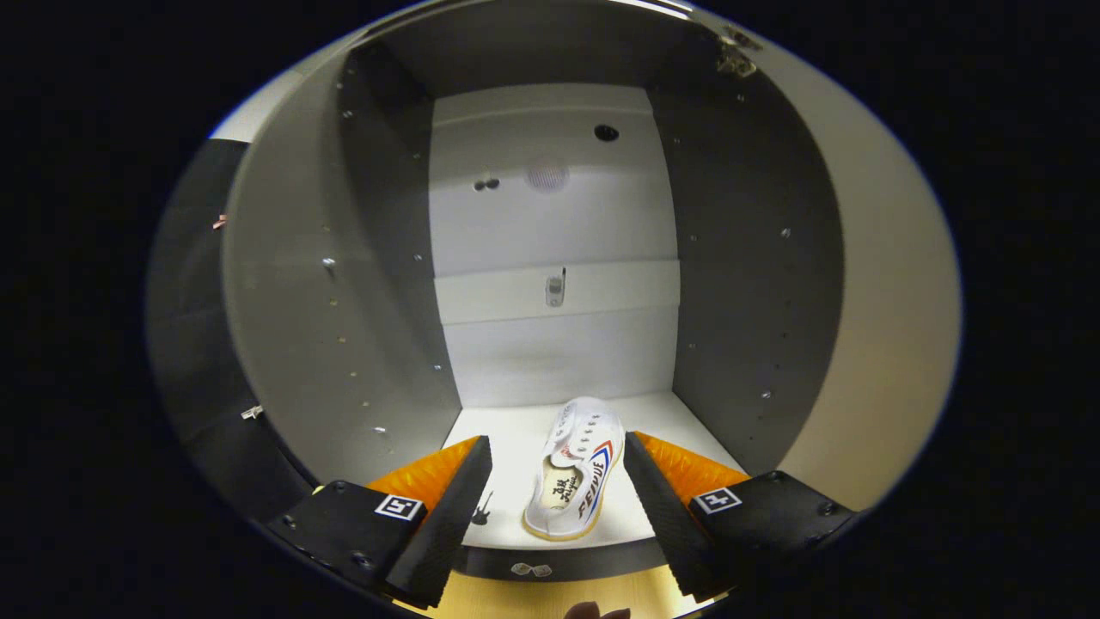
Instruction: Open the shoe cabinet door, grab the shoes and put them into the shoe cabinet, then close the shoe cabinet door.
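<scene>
The shoe cabinet stands open in front of me, with grey side walls and a white back panel. A white shoe with red and blue stripes lies on the cabinet's white bottom shelf, toe pointing toward the back. My gripper is open, its fingers standing either side of the shoe without touching it. The left finger and right finger sit at the shelf's front edge.
The cabinet's left wall and right wall bound the compartment. A small metal fitting sits on the back panel's crossbar. A light wooden floor strip shows below the shelf edge. The opened door stands to the right.
</scene>
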Motion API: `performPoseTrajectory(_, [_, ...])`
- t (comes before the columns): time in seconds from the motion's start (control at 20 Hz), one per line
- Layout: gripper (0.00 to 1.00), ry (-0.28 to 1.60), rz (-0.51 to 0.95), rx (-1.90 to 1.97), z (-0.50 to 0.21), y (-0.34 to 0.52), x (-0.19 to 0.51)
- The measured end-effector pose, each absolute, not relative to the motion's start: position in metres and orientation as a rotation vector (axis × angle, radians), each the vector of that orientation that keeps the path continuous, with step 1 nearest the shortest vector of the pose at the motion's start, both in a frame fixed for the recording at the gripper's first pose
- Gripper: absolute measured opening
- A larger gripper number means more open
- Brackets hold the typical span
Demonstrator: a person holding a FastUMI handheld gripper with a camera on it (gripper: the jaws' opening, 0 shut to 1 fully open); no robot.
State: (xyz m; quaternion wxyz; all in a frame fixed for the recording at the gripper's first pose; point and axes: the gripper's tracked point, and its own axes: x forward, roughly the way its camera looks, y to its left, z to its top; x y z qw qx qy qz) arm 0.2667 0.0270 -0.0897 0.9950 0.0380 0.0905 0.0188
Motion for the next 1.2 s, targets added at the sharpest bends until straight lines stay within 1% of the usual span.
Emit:
performPoseTrajectory(0.3, [0.98, 0.101, 0.074, 0.079, -0.042, 0.037, 0.166])
performPoseTrajectory(0.6, [0.98, 0.055, 0.082, 0.098, -0.015, 0.024, 0.060])
performPoseTrajectory(0.95, [0.98, -0.001, 0.003, 0.129, 0.011, -0.028, -0.035])
performPoseTrajectory(1.05, [0.98, -0.015, -0.028, 0.122, 0.017, -0.040, -0.047])
performPoseTrajectory(1.2, [0.98, -0.033, -0.120, 0.097, 0.019, -0.082, -0.071])
